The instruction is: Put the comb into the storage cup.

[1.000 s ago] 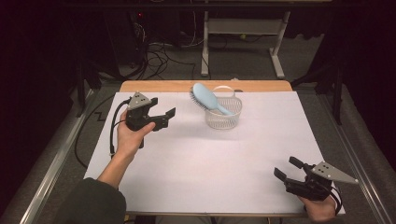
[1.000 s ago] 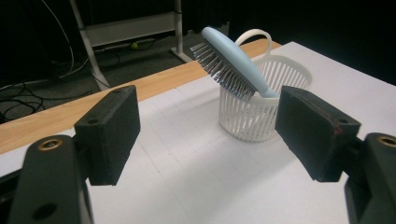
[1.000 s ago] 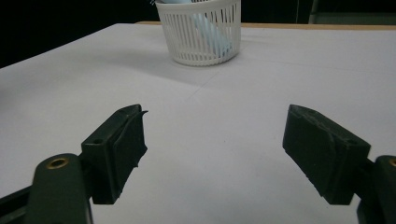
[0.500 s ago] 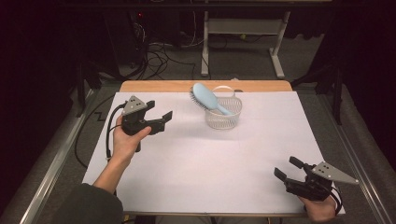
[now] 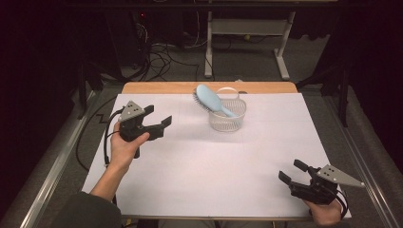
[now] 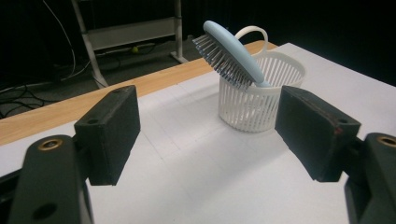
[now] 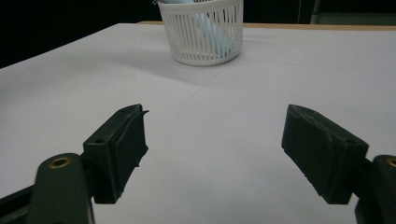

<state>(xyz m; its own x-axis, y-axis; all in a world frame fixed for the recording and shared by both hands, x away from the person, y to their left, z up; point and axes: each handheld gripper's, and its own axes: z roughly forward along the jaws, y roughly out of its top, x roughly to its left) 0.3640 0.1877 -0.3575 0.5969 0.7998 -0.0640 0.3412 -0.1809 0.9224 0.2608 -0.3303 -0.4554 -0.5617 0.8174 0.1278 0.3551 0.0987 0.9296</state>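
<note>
We take the white slatted basket (image 5: 228, 116) as landmark; it sits upright on the white sheet (image 5: 214, 166) covering the table, close to the sheet's far edge, where a strip of bare wood tabletop (image 5: 161, 88) shows behind it

A light blue hairbrush (image 5: 210, 99) stands in the basket, handle down inside, head leaning out over the rim to the basket's left and tilted, bristles facing down-left. In the left gripper view we see the brush (image 6: 229, 51) resting against the basket (image 6: 261, 95) rim, with the basket's loop handle behind it. In the right gripper view we see the blue handle (image 7: 212, 30) through the slats of the basket (image 7: 203, 32)

Left gripper (image 5: 159, 122) is left of the basket and well apart from it, held off the sheet by the left hand (image 5: 126, 145), jaws pointing toward the basket. Jaws spread wide, nothing between them; in its own view we see the basket and brush through the gap

Right gripper (image 5: 293, 172) is nearer the person than the basket and to its right, well apart, close to the sheet's near edge, held low by the right hand (image 5: 325, 213). Jaws wide apart, empty; its own view frames bare sheet with the basket farther off

A cable (image 5: 108, 137) loops from the left gripper over the sheet's edge. Beyond the table we see dark floor with a grey metal frame (image 5: 247, 28) and loose cords
</note>
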